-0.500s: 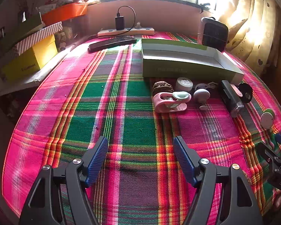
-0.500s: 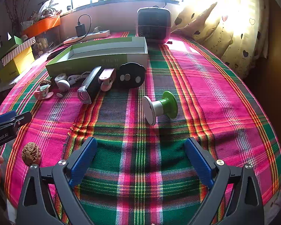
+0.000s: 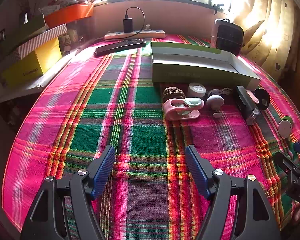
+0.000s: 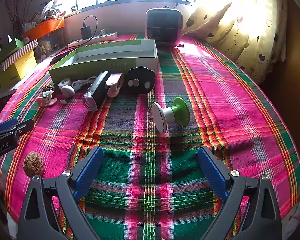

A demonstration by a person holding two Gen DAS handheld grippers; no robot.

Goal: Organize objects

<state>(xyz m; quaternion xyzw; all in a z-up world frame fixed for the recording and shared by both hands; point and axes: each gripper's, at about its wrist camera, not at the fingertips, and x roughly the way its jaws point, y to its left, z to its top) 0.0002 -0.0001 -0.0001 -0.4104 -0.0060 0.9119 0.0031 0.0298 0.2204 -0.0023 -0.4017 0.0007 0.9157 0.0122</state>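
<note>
Both tools, left (image 3: 150, 169) and right (image 4: 150, 170), stood wide open and empty, unchanged; no item had entered the box (image 4: 114, 57).

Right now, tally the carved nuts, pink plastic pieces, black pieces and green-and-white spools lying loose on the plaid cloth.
Carved nuts: 2
Pink plastic pieces: 2
Black pieces: 2
Green-and-white spools: 1
Total: 7
</note>
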